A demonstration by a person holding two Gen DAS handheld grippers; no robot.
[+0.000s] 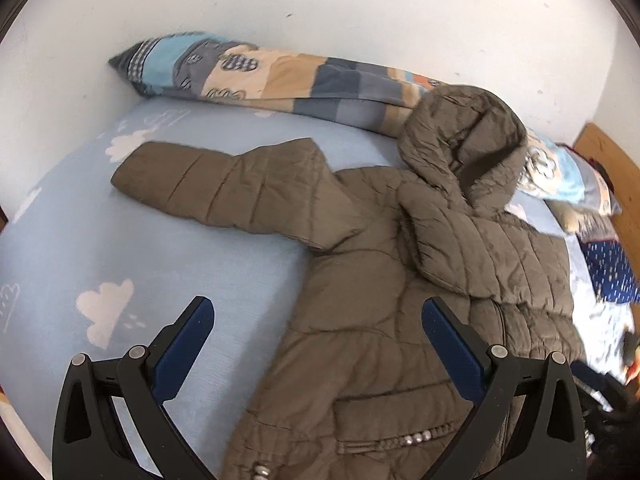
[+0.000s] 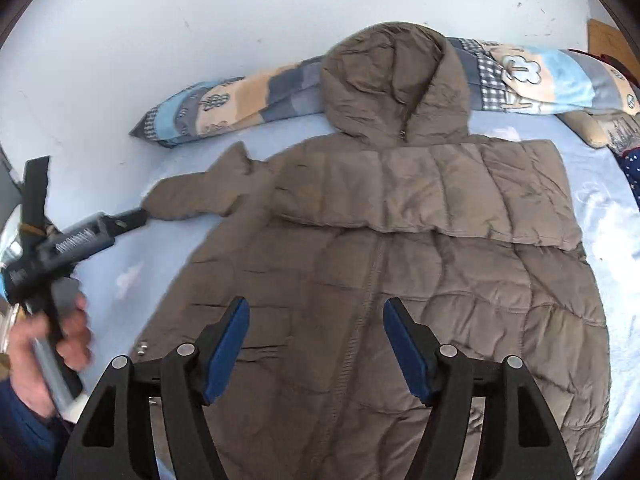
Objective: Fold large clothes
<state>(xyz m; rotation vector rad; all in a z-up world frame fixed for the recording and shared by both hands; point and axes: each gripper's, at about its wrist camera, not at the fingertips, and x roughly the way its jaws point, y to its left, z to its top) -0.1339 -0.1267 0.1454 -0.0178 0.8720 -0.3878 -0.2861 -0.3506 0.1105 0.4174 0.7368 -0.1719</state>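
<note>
left wrist view
left gripper: jaws spread wide, nothing between the blue pads; it hangs over the coat's lower half.
coat: brown quilted, hooded, spread on the light blue cloud-print sheet; its hem is cut off by the bottom edge.
sleeve: stretched out toward the left, lying flat on the sheet.
hood: propped against the patchwork pillow, covering part of it.
right edge: dark clutter and a navy dotted cloth, too blurred to name further.

right wrist view
right gripper: jaws wide apart, empty, above the coat's zip line.
coat: the other sleeve is folded across the chest.
left gripper: blurred at the left rim, its tip by the outstretched cuff; touching or not, cannot tell.
hand: grips the handle, partly cut off.
</note>
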